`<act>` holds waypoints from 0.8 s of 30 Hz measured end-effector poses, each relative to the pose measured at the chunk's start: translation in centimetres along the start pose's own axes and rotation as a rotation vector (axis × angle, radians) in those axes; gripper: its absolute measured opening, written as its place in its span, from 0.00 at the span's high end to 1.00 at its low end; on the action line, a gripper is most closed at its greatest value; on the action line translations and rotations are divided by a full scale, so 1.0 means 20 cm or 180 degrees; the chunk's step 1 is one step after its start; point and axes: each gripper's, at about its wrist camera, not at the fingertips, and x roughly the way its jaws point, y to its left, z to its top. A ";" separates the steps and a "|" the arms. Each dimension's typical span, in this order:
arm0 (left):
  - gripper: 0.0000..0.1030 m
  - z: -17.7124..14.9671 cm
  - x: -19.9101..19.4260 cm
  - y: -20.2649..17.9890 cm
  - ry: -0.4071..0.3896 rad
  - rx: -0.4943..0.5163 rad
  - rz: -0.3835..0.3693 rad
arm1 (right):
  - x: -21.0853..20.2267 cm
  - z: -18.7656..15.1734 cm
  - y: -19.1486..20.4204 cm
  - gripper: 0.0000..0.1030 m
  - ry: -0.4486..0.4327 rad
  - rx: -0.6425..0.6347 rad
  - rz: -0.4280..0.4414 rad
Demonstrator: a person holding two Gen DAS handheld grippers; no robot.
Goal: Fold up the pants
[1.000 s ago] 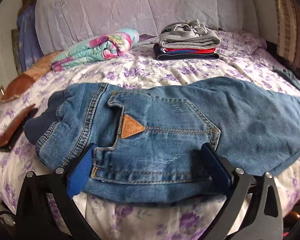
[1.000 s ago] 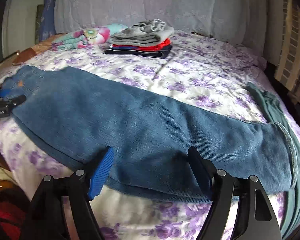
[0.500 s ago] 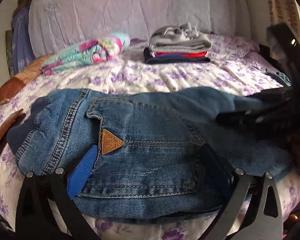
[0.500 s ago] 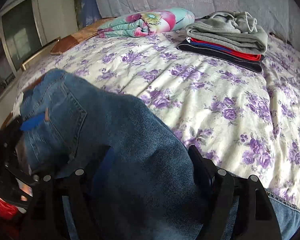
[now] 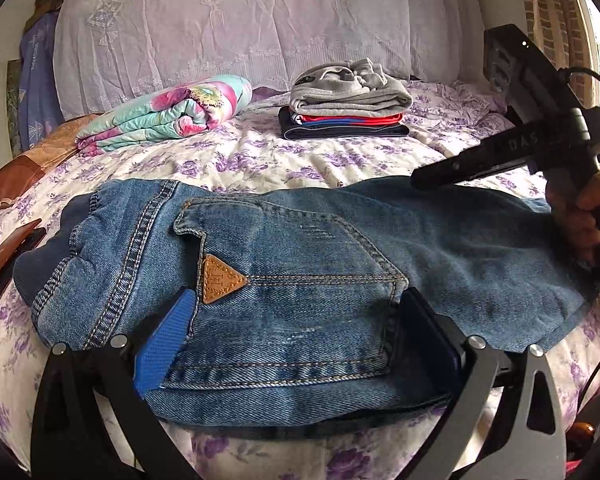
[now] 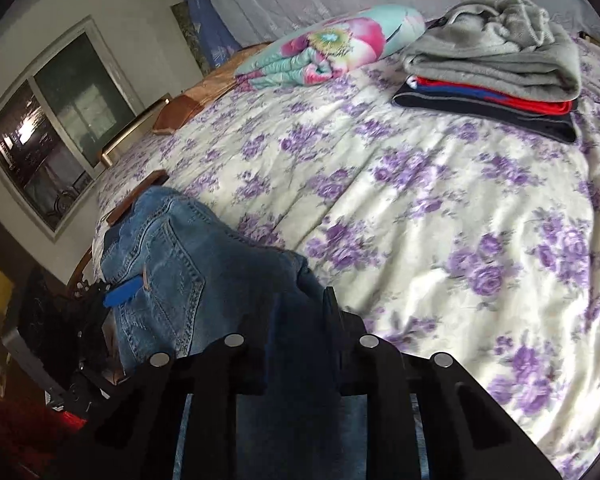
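Observation:
Blue jeans [image 5: 300,280] lie on the flowered bedspread [image 5: 260,160], back pocket with a tan triangle patch up, waistband to the left. My left gripper [image 5: 296,336] is open, its fingers straddling the pocket area near the bed's front edge. My right gripper [image 6: 296,320] is shut on the jeans' leg fabric [image 6: 260,280] and holds it folded over toward the waist; it shows at the right in the left wrist view [image 5: 540,152]. The left gripper also shows in the right wrist view [image 6: 100,308].
A stack of folded clothes [image 5: 344,104] with a grey item on top and a rolled flowered blanket [image 5: 168,112] sit at the back of the bed. A brown flat object [image 5: 4,264] lies at the left edge. A window [image 6: 48,148] is at left.
My right gripper closed on the leg end and carried it left over the jeans toward the waist. My left gripper stayed open over the pocket.

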 end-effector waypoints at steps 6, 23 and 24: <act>0.04 0.00 0.01 0.00 -0.0001 -0.0006 0.0029 | 0.04 -0.08 0.12 0.79 0.0021 -0.0315 -0.0315; 0.04 0.01 0.02 0.02 -0.0009 -0.0028 0.0041 | 0.10 0.09 0.17 0.87 -0.0202 -0.0448 -0.0545; 0.04 0.01 0.02 0.02 -0.0001 -0.0020 0.0042 | 0.18 0.09 0.15 0.86 -0.0027 -0.0492 -0.0626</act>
